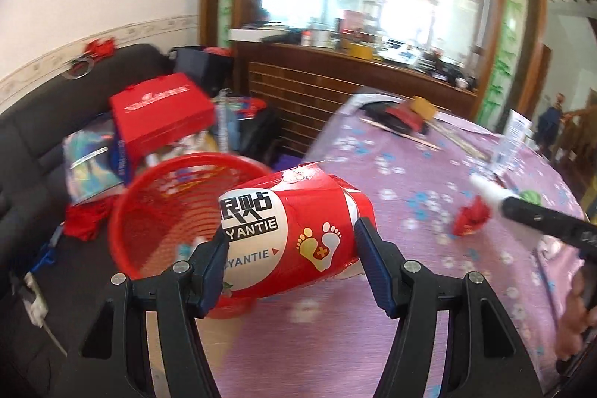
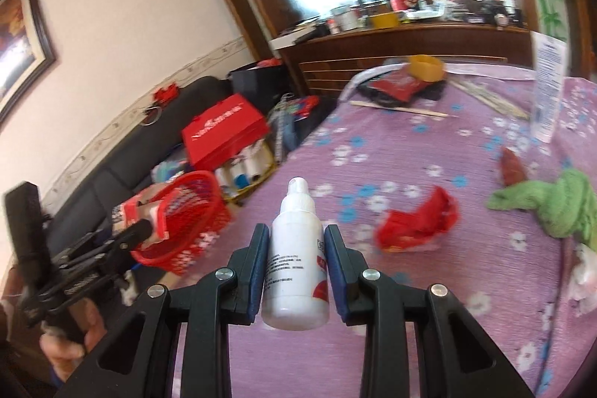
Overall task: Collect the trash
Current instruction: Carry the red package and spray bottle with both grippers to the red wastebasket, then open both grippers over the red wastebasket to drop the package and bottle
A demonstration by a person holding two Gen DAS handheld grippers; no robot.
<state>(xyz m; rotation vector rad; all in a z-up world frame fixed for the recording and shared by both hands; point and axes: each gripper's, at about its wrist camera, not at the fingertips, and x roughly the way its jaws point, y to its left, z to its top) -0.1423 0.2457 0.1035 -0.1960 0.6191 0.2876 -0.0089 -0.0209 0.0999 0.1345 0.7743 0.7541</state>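
Black gripper fingers with blue pads: the left gripper (image 1: 291, 250) pinches a crumpled red foot-patch package (image 1: 294, 230) at the rim of a red mesh basket (image 1: 164, 211), likely to drop it in. Right gripper (image 2: 296, 254) clamps a white bottle (image 2: 296, 260) above the purple floral tablecloth (image 2: 429, 286), where a red wrapper (image 2: 418, 222) lies uncollected.

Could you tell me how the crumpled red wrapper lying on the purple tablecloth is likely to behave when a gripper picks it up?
The crumpled red wrapper looks like thin glossy film, so it will probably crush flat between the pads rather than resist. It seems very light and may slide on the purple tablecloth if nudged. Its irregular folds make rolling unlikely.
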